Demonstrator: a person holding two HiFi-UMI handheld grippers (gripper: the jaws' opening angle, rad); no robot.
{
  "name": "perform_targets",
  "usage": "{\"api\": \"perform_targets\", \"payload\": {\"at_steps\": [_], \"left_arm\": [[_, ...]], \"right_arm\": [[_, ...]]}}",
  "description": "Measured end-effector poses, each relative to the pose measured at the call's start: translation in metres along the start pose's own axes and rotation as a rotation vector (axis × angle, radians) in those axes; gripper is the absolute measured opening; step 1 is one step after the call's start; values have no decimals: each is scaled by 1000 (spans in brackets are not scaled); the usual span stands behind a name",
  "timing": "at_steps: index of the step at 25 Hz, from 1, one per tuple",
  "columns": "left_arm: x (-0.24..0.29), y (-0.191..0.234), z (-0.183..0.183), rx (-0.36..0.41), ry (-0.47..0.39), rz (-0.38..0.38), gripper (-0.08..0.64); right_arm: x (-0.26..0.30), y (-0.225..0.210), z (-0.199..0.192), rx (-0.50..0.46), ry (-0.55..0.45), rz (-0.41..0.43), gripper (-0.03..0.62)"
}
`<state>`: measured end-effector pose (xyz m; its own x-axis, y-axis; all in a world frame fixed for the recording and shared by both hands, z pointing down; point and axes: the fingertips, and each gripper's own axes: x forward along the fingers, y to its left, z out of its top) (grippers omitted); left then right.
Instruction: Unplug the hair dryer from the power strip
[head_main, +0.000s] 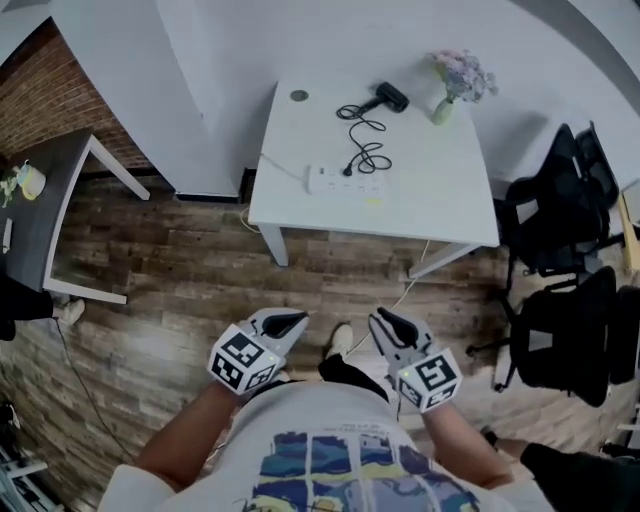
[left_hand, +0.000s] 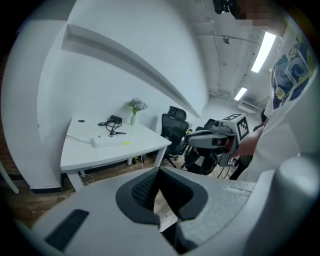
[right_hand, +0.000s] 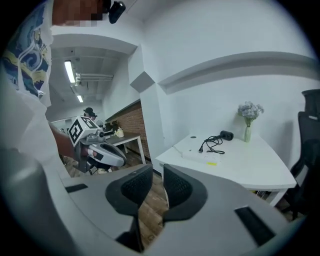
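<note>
**Clerk:** Any lettering to enter?

**Checker:** None that could be read. The marker cubes (head_main: 243, 362) carried black-and-white square patterns only. The power strip (head_main: 346, 181) had a small yellow patch (head_main: 374, 200) beside it, too small to read. The shirt (head_main: 345, 465) bore a blue and yellow print, with no words made out.

**Clerk:** Item one, position against the white table (head_main: 430, 215)?

**Checker:** Hair dryer (head_main: 392, 96): black, lying on its side at the table's far edge, near a vase (head_main: 443, 108) of pale flowers. Its black cord (head_main: 365, 135) ran in loose loops across the tabletop towards the near side. The plug end met the white power strip, which lay along the table's middle. How deeply the plug sat could not be told.

**Clerk:** And the grippers?

**Checker:** Both were well short of the table's near edge, over the wood floor (head_main: 180, 290), pointing towards the table and well apart from the dryer and the strip. Left gripper (head_main: 290, 322): fingertips met, nothing between them. Right gripper (head_main: 385, 320): pads stood a narrow gap apart, empty, with only floor showing through.
</note>
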<state>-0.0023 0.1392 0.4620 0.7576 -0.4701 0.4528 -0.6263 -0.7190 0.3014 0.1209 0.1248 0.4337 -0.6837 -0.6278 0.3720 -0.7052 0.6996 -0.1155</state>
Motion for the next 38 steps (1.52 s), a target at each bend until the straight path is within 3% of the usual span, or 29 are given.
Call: {"api": "perform_targets", "payload": {"at_steps": [8, 19, 30, 38], "left_arm": [[72, 39, 63, 32, 22, 119, 2], [110, 106, 89, -4, 40, 224, 2], [151, 202, 106, 18, 76, 195, 2], [191, 259, 111, 14, 83, 78, 2]], "right_arm": [[17, -88, -2, -4, 34, 94, 66], [52, -134, -7, 43, 40, 130, 66], [116, -163, 15, 27, 112, 113, 74], [189, -196, 32, 42, 124, 64, 78]]}}
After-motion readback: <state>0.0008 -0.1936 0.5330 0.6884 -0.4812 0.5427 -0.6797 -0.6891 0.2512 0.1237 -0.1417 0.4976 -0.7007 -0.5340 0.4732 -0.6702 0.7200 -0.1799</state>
